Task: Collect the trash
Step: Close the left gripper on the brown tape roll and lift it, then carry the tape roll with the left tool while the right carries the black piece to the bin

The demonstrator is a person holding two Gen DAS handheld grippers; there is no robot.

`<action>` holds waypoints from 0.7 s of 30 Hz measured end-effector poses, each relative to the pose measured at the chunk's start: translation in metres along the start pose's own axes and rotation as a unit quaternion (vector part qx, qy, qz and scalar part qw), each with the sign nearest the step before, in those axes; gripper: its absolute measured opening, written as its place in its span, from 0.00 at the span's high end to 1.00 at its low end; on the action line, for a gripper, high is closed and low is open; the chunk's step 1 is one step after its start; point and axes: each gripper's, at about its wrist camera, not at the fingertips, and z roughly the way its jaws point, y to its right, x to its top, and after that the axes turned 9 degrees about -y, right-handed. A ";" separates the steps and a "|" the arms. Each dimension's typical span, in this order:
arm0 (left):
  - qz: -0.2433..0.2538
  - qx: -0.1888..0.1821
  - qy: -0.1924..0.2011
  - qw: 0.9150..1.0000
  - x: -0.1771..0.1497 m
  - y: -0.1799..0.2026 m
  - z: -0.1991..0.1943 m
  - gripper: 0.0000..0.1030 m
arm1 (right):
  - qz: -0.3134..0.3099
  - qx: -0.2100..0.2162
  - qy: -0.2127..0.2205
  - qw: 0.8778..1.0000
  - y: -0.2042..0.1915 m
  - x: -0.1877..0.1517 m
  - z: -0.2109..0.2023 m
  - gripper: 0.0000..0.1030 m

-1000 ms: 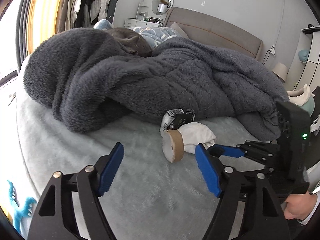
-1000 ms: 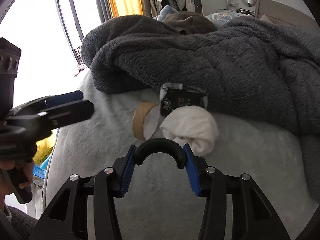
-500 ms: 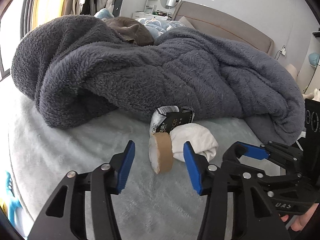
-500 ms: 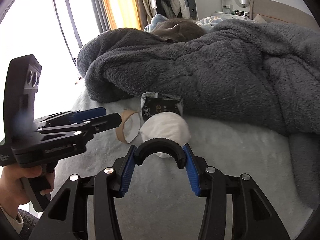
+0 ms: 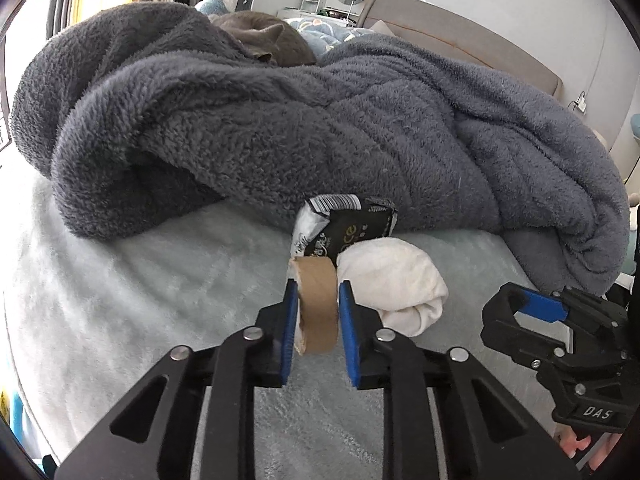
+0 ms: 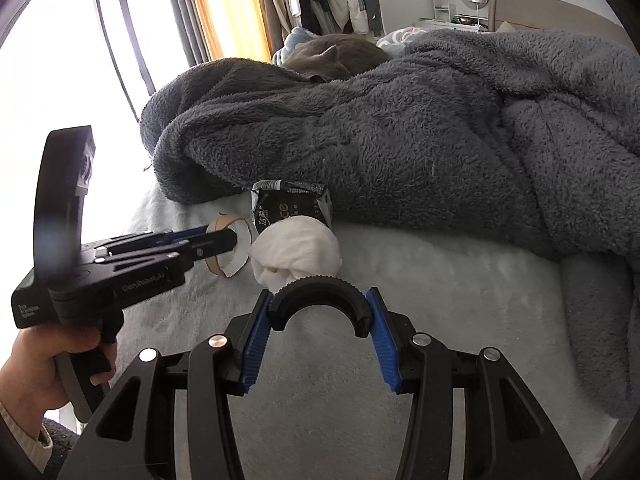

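Observation:
A brown cardboard tape core [image 5: 316,308] stands on edge on the pale bed cover; it also shows in the right wrist view [image 6: 229,254]. My left gripper [image 5: 318,300] has its blue pads against both sides of the core. Just behind lies a black and silver wrapper [image 5: 344,230], and to the right a white balled cloth [image 5: 394,284]. My right gripper [image 6: 318,316] is shut on a black curved ring piece [image 6: 319,296], just in front of the white cloth [image 6: 298,252]. The wrapper [image 6: 292,206] lies behind the cloth.
A thick dark grey fleece blanket [image 5: 320,128] is heaped across the bed behind the trash. A grey cat [image 5: 268,40] lies on top of it. The bed's left edge meets a bright window [image 6: 60,60]. A headboard [image 5: 460,36] stands at the back.
My left gripper moved forward and its jaws closed from wide open onto the cardboard core. My right gripper, still holding the black ring, drew slightly closer to the white cloth.

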 end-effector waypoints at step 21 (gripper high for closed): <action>0.038 0.017 -0.012 0.999 -0.025 -0.017 -0.034 0.81 | -0.024 0.020 0.011 0.999 -0.047 0.020 0.001 0.53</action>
